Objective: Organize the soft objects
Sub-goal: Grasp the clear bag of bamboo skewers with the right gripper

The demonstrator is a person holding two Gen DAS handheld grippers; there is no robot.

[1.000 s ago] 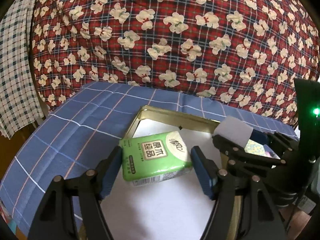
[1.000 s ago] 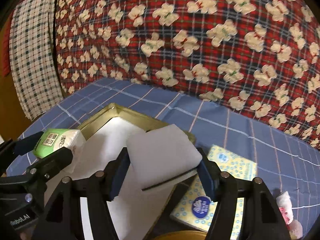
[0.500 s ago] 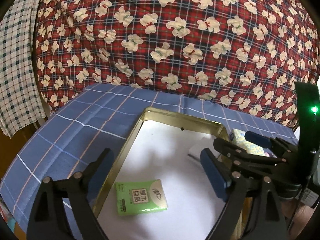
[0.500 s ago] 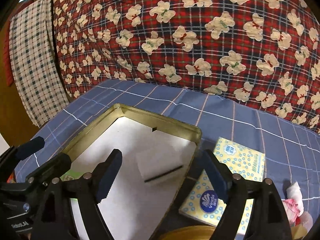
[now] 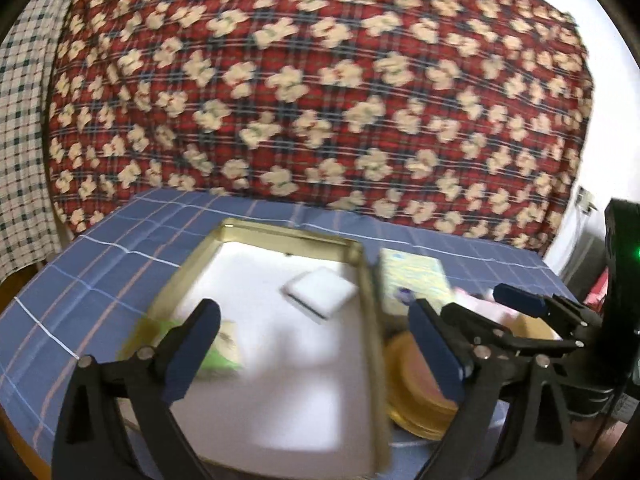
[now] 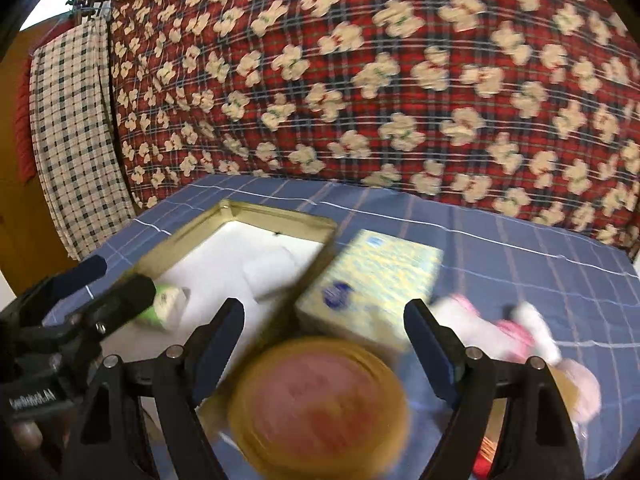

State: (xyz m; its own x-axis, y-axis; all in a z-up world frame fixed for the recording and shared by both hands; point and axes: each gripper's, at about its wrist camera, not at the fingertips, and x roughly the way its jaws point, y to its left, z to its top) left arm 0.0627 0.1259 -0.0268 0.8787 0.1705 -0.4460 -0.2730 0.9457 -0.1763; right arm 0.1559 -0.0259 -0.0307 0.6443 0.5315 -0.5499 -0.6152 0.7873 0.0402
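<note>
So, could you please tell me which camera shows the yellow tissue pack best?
The right wrist view: the yellow pack lies almost whole between the open right claw fingers, beside the tin, blue logo visible. The left wrist view shows only a blurred strip of it behind the tin wall.

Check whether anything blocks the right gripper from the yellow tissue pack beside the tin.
Partly. The right gripper is open and empty. A round gold lid lies just under and in front of it, touching or overlapping the near edge of the yellow tissue pack. The pack's top is uncovered.
</note>
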